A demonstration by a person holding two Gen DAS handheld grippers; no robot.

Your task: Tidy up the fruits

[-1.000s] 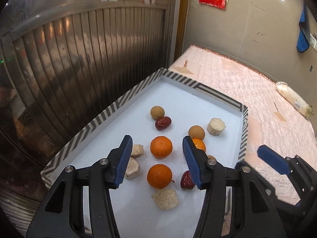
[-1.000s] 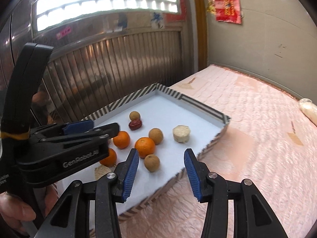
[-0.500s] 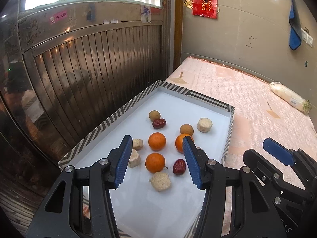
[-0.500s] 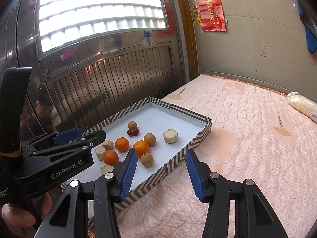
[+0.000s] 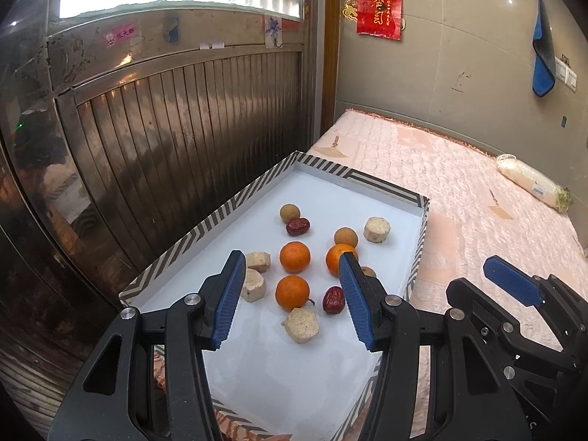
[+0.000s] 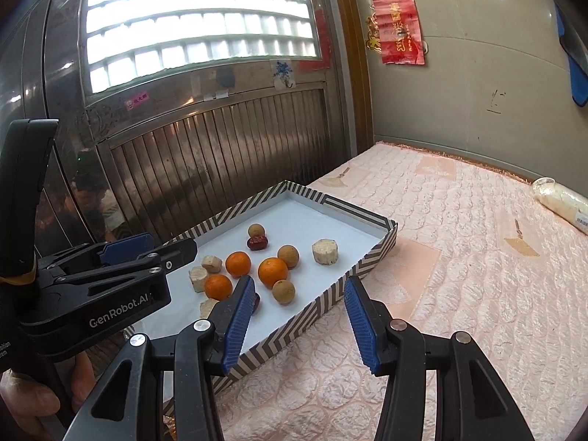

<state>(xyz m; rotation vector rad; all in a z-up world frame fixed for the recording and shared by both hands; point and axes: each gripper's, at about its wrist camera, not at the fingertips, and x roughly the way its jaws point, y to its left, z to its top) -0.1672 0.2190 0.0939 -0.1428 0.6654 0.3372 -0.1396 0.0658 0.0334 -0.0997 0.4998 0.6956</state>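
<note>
A shallow white tray with a striped rim [image 5: 235,202] [image 6: 371,261] lies on a pink quilted mattress. In it lie three oranges [image 5: 294,256] [image 6: 238,264], brown longans [image 5: 289,212] [image 6: 287,255], two red dates [image 5: 298,226] [image 5: 333,299] and several pale cut chunks [image 5: 376,229] [image 6: 325,251]. My left gripper [image 5: 292,299] is open and empty above the near part of the tray, with an orange [image 5: 292,292] between its fingers in view. My right gripper [image 6: 299,316] is open and empty above the tray's near right rim.
A ribbed metal door [image 5: 176,139] stands close behind the tray's left side. The mattress [image 6: 477,257] stretches to the right. A wrapped white bundle [image 5: 533,185] lies at its far right edge by the grey wall.
Both grippers have pulled back and up from the tray, so the tray and fruit look smaller and more of the room shows. Both stay open. The fruit has not moved.
</note>
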